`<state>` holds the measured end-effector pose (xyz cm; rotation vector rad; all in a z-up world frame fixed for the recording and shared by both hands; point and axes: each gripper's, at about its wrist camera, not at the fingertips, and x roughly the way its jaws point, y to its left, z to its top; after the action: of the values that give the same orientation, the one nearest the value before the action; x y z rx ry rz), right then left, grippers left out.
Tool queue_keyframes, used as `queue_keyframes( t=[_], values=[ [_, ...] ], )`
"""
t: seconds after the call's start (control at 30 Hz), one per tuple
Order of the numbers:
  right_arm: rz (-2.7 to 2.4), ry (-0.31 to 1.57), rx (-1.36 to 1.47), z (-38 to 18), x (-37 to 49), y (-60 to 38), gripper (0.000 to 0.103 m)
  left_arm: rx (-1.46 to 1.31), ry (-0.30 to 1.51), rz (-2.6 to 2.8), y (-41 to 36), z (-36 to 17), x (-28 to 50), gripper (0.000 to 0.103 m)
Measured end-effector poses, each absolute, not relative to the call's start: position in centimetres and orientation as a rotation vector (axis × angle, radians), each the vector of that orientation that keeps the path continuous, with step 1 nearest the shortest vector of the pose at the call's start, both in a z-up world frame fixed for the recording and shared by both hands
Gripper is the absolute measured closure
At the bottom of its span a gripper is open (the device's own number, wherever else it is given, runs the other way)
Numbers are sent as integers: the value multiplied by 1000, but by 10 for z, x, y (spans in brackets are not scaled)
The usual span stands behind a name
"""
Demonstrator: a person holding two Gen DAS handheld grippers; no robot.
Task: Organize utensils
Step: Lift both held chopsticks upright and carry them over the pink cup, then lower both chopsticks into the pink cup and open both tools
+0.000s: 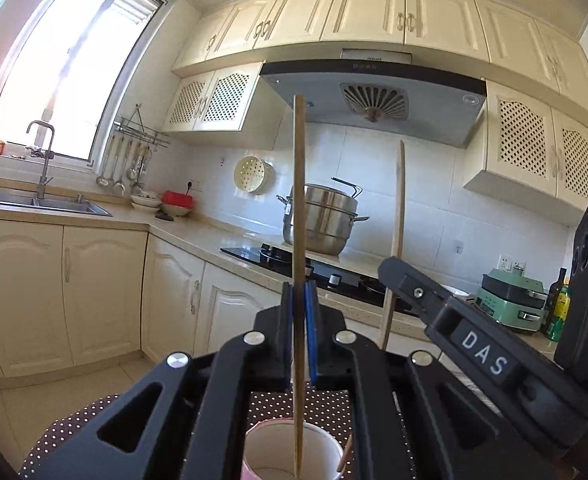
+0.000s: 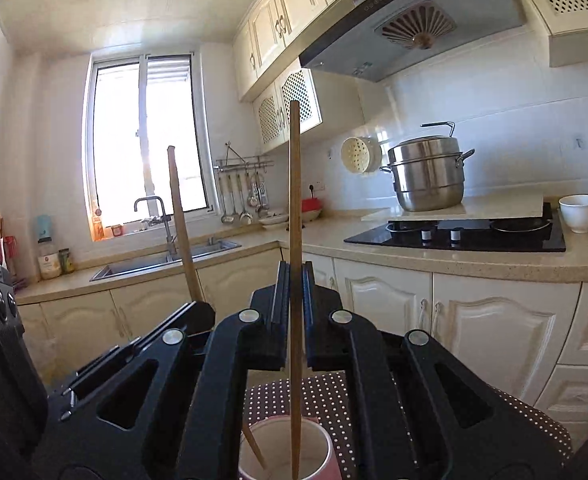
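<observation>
Wooden chopsticks stood upright, one pinched in each closed gripper. The left gripper (image 1: 299, 300) clamped the left chopstick (image 1: 299, 184), its lower end dipping into the pink cup (image 1: 326, 446) at six o'clock. The right gripper (image 2: 295, 280) clamped the right chopstick (image 2: 295, 184) over that cup on the dotted cloth (image 2: 326, 400).

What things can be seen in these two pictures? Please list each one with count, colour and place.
chopsticks: two, wooden, upright, one in each gripper, tips in the cup
cup: one, pink outside, white inside, on the dotted cloth
dotted cloth: one, brown with white dots, under the cup
steamer pot: one, steel, by the hob
bowl: one, white, right of the hob
left gripper: black, shut on a chopstick
right gripper: black, shut on a chopstick
</observation>
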<state>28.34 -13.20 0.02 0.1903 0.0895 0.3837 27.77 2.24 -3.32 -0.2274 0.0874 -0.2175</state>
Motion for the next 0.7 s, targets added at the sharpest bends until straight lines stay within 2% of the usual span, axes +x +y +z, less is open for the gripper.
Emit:
queue_keyframes(
  t=[0.33,0.37,0.43,0.7],
  values=[
    [365,139,203,-30,287,-134,96,-197,165,-199,25,-56,285,95],
    [360,142,205,-32,285,-135,96,-193,166,-198,25,-57,285,94],
    [356,146,210,-34,283,-136,96,-195,167,-188,26,-57,283,69],
    [334,154,204,-39,271,-140,96,-159,160,-154,29,-54,274,63]
  ],
)
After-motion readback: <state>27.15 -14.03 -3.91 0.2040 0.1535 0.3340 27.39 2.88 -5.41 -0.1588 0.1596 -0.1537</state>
